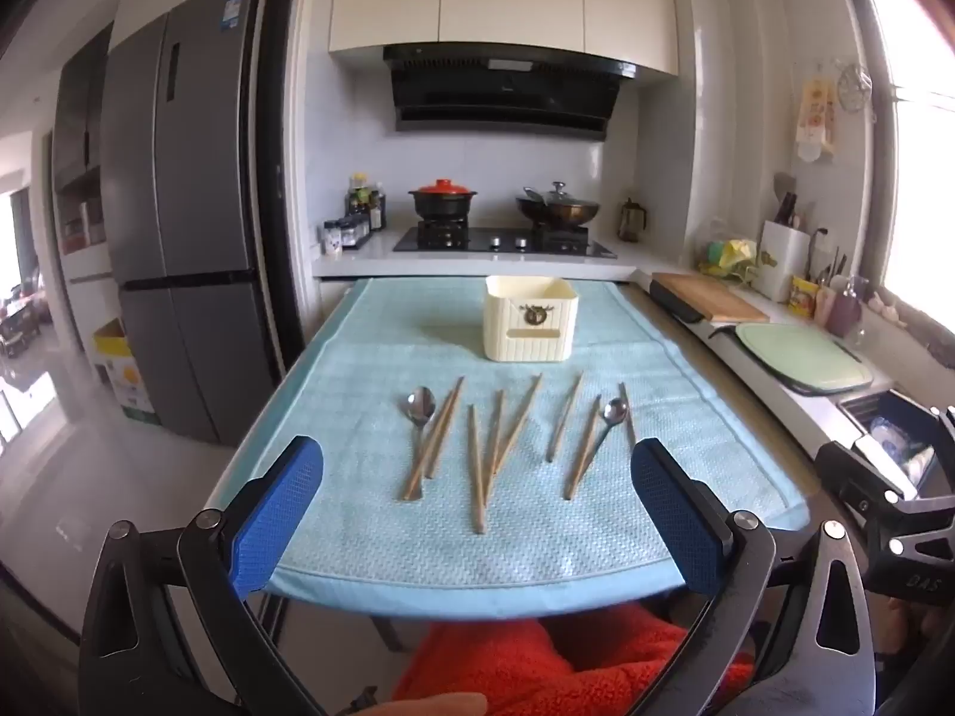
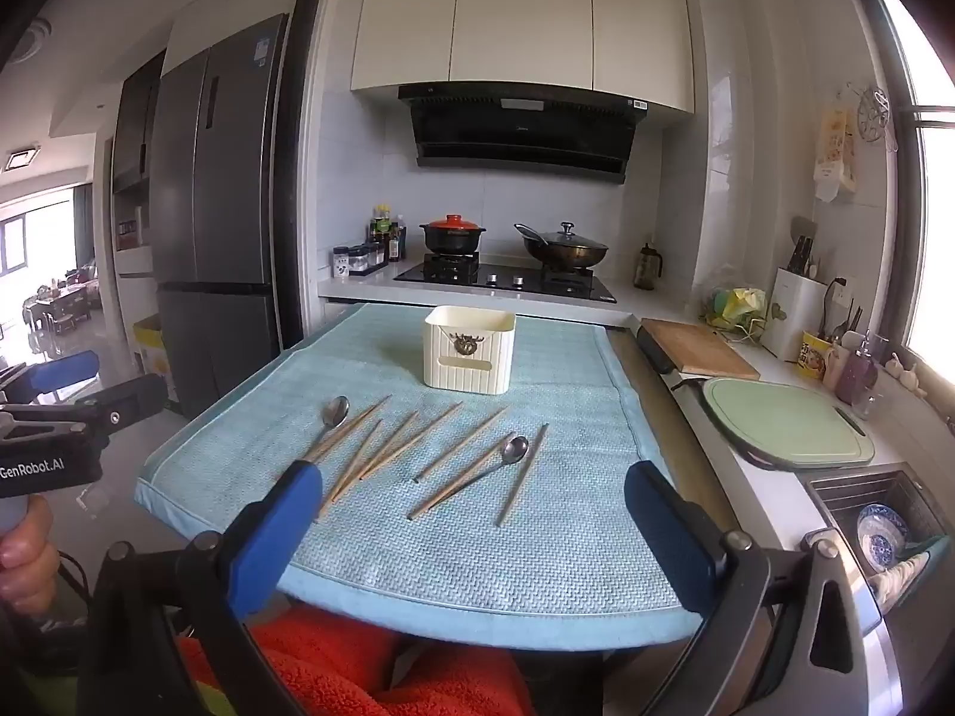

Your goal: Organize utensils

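Meanwhile both claws, left [image 1: 477, 513] and right [image 2: 474, 528], gape empty above scattered chopsticks [image 1: 477, 465] and spoons [image 1: 421, 406].

Chopsticks [image 2: 391, 444], spoons [image 2: 514, 451] (loose) on towel [image 2: 537, 537]

Your left gripper [image 1: 477, 513] points forward and tilts gently downward, its blue-padded jaws spread wide with nothing between them. Your right gripper [image 2: 474, 537] sits beside it at the same gentle downward tilt, jaws equally wide and empty. Your left hand [image 2: 24, 555] wraps the left gripper's handle, seen from the right wrist view.
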A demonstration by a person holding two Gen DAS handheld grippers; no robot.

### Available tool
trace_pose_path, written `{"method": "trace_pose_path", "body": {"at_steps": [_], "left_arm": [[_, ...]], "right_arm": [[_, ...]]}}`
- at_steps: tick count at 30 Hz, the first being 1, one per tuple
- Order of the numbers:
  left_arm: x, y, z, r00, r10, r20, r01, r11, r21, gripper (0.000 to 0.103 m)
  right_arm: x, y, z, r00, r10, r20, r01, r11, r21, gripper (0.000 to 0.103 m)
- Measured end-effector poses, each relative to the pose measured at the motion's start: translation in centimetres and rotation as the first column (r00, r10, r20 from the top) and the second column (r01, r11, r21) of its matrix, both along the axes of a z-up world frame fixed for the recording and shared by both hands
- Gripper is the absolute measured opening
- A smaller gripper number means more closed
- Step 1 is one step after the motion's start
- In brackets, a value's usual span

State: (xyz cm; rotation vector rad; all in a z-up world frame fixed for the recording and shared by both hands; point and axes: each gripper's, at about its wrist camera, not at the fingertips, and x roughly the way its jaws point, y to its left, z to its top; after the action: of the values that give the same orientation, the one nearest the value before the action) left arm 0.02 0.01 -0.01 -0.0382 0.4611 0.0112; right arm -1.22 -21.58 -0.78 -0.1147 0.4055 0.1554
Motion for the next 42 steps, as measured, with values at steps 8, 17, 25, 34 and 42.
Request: {"method": "trace_pose_path", "body": {"at_steps": [8,17,25,34,42], "left_arm": [[0.08,-0.01,-0.24,1.000,0.009,-0.007,-0.009,1.000,-0.013,0.103],[0.16,0.13,-0.06,1.000,0.012,0.006,-0.012,1.000,-0.009,0.103],[0.27,0.19,-0.05,1.000,0.013,0.007,-0.013,1.000,0.000,0.103],[0.27,0.18,0.04,1.000,0.013,0.010,-0.013,1.000,0.008,0.103],[0.43,0.21,0.05,1.000,0.016,0.009,-0.016,1.000,0.009,0.103]], "right_arm": [[0.10,-0.07,0.16,1.000,0.000,-0.013,0.000,1.000,0.009,0.103],[0.07,-0.29,0.00,1.000,-0.003,0.000,0.003,1.000,0.011,0.103],[0.10,-0.32,-0.11,1.000,-0.005,0.001,0.005,1.000,0.019,0.103],[0.00,-0.27,0.24,1.000,-0.008,0.006,0.008,1.000,0.027,0.103],[0.02,-0.30,0.31,1.000,-0.007,0.006,0.007,1.000,0.029,0.103]]}}
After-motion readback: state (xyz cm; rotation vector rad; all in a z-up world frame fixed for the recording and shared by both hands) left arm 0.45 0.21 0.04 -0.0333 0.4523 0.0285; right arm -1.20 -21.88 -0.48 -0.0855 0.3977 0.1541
